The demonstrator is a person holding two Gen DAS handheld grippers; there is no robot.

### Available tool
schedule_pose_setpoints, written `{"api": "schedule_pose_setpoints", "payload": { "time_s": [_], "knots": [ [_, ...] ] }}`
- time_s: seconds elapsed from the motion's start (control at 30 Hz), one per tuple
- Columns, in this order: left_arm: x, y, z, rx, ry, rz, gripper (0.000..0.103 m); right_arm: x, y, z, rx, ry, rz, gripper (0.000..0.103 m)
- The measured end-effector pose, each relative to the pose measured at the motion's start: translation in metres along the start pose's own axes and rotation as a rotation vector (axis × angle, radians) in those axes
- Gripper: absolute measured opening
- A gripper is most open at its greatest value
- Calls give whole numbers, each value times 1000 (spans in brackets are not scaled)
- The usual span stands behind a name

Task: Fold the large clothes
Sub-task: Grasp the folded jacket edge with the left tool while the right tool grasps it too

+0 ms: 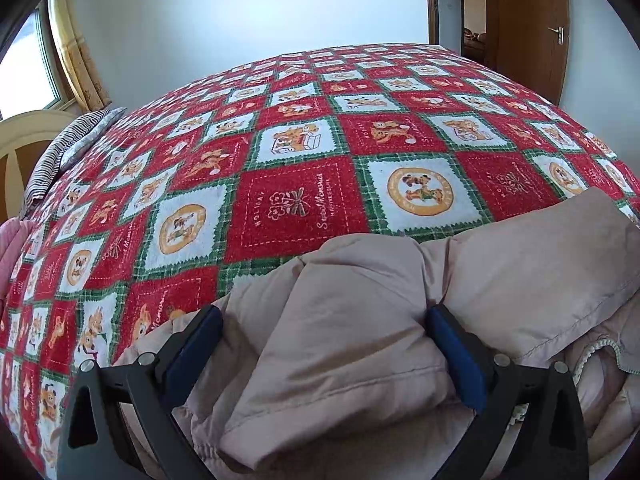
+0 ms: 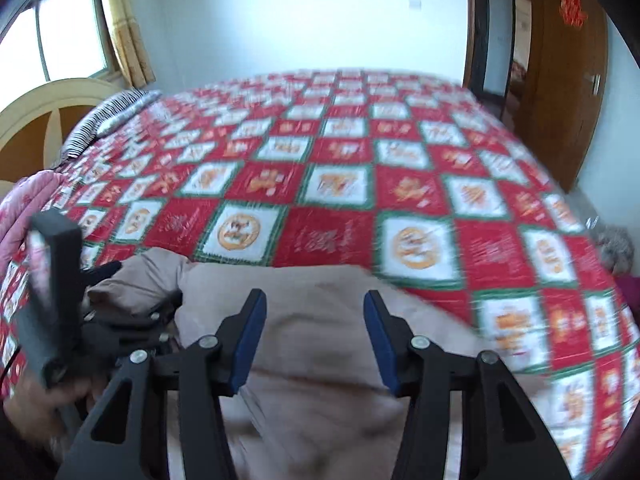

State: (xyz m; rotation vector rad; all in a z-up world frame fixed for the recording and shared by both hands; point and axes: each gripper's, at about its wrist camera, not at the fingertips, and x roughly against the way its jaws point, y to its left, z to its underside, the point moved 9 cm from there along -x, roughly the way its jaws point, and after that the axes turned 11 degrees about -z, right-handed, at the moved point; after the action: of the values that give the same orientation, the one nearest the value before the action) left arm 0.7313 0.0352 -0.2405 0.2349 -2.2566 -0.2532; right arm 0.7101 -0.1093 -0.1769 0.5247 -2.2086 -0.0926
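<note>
Puffy beige padded coat point(image 1: 360, 340) is seen lying in a heap at the near edge of a bed, on a red, white and green checked blanket with little cartoon pictures point(image 1: 300, 208). The left hand-held gripper point(image 1: 324, 356) is shown low over the coat, with its blue-padded fingers point(image 1: 456, 356) spread wide apart. A thick fold of the coat is bunched up between the two fingers, and the fabric is touched by the right-hand pad, but it cannot be told if the fold is squeezed. In the right wrist view the picture is blurred. The right hand-held gripper point(image 2: 316, 332) is seen there about half open above the flat part of the coat point(image 2: 312, 344), and nothing is held between its blue pads; the cloth lies under them. The left hand-held gripper point(image 2: 132, 312) can also be seen in that view, off to the left side, pressed into the bunched end of the coat. A striped grey and white pillow point(image 1: 64, 148) is laid at the far left end of the bed, next to a cream curved headboard point(image 2: 48, 108). A pink quilted cover point(image 2: 16, 208) is seen at the left edge. A window with a yellow curtain point(image 2: 128, 28) is set in the white wall, and a brown wooden door point(image 1: 532, 28) is open at the right.
</note>
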Motion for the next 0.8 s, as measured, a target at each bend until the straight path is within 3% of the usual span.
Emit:
{"api": "schedule_pose_setpoints", "payload": {
  "time_s": [0.13, 0.43, 0.8],
  "knots": [
    [-7, 2, 2, 31, 29, 35, 102, -39, 1, 13, 11, 56, 40, 53],
    [-12, 1, 5, 49, 52, 64, 102, -53, -5, 34, 48, 108, 105, 53],
    [-15, 1, 6, 34, 58, 49, 102, -58, -5, 38, 70, 97, 144, 53]
  ]
}}
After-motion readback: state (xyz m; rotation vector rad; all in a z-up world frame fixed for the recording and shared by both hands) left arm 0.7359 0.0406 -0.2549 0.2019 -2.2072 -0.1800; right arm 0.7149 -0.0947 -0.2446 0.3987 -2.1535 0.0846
